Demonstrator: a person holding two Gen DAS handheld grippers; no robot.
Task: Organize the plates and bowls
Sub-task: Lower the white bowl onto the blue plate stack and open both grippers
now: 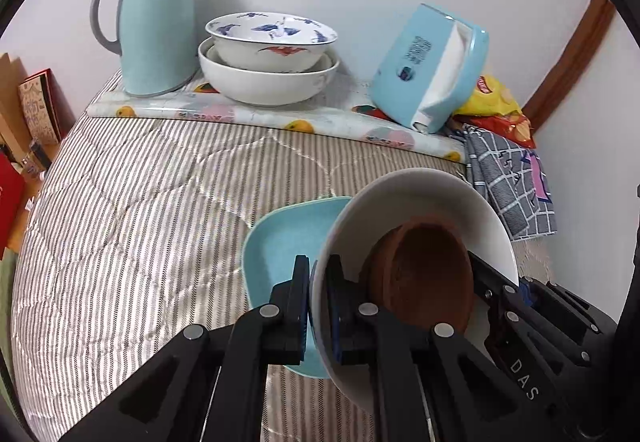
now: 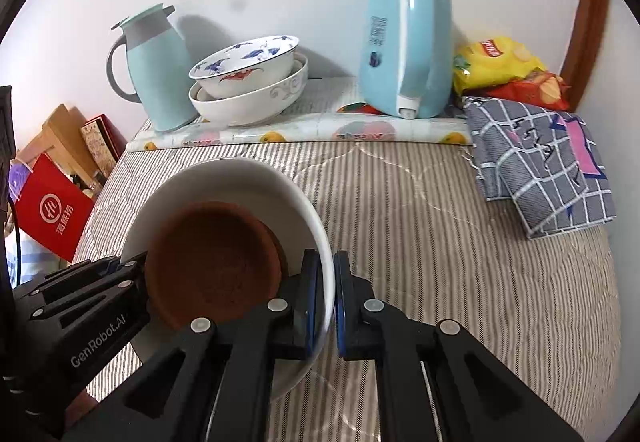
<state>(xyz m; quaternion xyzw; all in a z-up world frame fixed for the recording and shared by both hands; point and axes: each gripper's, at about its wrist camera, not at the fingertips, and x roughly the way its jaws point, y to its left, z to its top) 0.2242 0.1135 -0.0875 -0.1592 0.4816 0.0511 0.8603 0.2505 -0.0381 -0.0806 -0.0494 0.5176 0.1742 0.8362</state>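
two tools (image 1: 318, 296) (image 2: 327, 294) on one glossy round white bowl's (image 1: 432, 193) rim

Both fisheye views sit low over the striped bedcover (image 1: 132, 209), looking forward along their own fingers toward the back wall — each very near the white bowl (image 1: 432, 197), the left wrist view from its left rim, the right wrist view from its right. They share that bowl, the pale blue jug (image 2: 160, 73), the stacked bowls (image 2: 248, 89) and the checked cloth (image 2: 536, 161).
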